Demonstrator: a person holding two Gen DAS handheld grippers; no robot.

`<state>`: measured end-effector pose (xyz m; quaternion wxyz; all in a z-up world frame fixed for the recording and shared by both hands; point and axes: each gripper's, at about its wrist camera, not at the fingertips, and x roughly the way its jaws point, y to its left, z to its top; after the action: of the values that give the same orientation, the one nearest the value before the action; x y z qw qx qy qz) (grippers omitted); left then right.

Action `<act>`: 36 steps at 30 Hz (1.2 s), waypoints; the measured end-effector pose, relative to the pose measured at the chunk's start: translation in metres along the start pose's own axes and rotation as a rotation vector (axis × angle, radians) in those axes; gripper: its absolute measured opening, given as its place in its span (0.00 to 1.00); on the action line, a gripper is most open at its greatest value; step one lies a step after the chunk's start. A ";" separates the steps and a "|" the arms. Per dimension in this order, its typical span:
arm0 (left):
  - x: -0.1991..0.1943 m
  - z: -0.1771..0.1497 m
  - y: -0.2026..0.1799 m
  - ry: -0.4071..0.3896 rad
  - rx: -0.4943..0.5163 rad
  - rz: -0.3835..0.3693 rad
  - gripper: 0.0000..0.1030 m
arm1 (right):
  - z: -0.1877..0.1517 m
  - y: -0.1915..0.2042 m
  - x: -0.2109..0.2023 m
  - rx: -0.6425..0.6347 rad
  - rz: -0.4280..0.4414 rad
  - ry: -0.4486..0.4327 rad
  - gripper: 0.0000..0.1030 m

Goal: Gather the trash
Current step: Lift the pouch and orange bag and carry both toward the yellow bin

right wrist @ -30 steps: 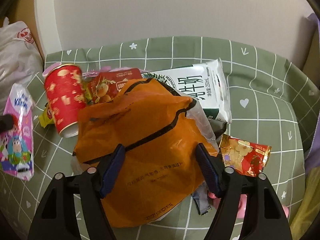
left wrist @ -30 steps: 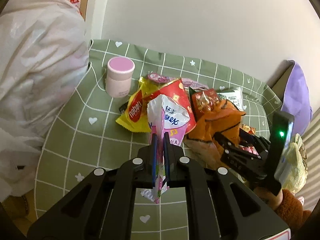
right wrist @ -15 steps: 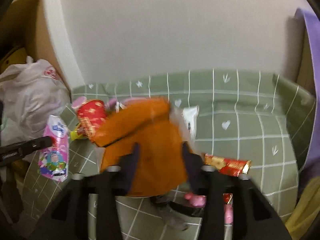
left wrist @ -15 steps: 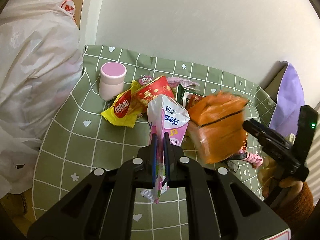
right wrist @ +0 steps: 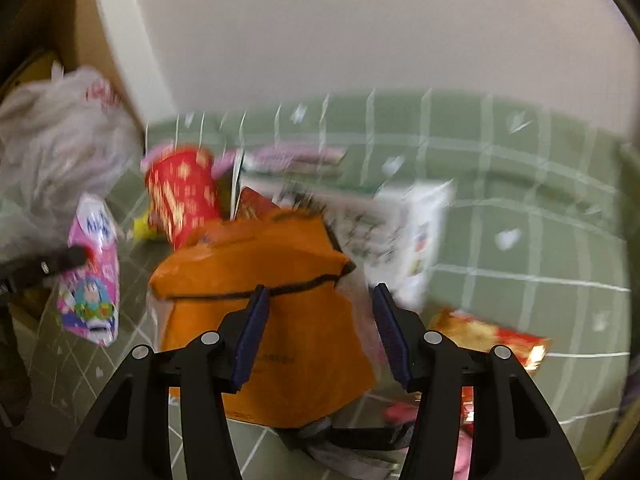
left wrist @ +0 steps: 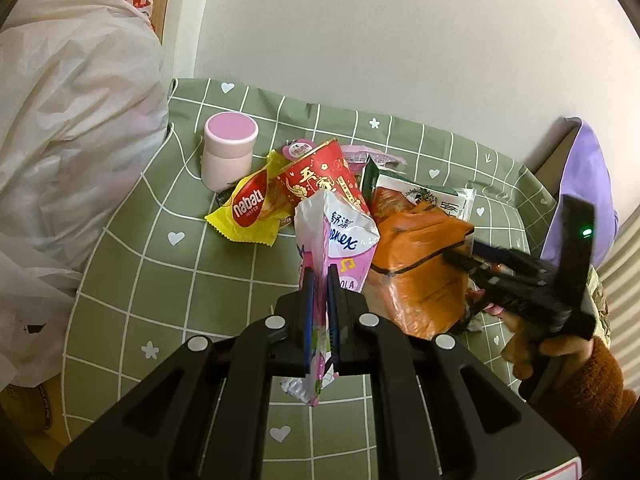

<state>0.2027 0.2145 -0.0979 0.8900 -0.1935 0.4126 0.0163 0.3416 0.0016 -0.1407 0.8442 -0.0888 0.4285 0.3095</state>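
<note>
My left gripper (left wrist: 319, 280) is shut on a pink and white tissue pack (left wrist: 338, 240) and holds it upright above the green checked tablecloth (left wrist: 168, 280); the pack also shows in the right wrist view (right wrist: 90, 280). My right gripper (right wrist: 320, 320) is open, its fingers on either side of an orange plastic bag (right wrist: 276, 320); this view is blurred. The bag (left wrist: 420, 272) lies on the cloth by the right gripper's tip (left wrist: 464, 258). A red paper cup (left wrist: 320, 180), a yellow wafer wrapper (left wrist: 250, 210) and a white and green pack (left wrist: 432, 200) lie behind.
A pink jar (left wrist: 229, 152) stands at the back left. A big white plastic bag (left wrist: 72, 120) hangs at the table's left edge. A red and gold wrapper (right wrist: 492, 340) lies to the right of the orange bag. A purple cloth (left wrist: 584, 192) is at the far right.
The orange bag was lifted half a second ago and is now down on the cloth again. My right gripper's jaws are wider apart than half a second ago. The left gripper keeps its pack.
</note>
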 end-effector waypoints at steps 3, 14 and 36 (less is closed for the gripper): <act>0.002 -0.001 0.000 0.001 0.002 0.000 0.06 | -0.012 0.015 0.012 -0.048 -0.002 0.048 0.25; -0.030 0.024 -0.022 -0.104 0.032 -0.075 0.06 | 0.010 0.008 -0.108 0.043 -0.069 -0.224 0.18; -0.043 0.057 -0.259 -0.080 0.472 -0.647 0.06 | -0.092 -0.075 -0.347 0.302 -0.543 -0.494 0.18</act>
<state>0.2645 0.0007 0.0531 0.8845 -0.1030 0.2878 -0.3523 0.1720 -0.2506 0.0644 0.9765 0.0033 0.2143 0.0208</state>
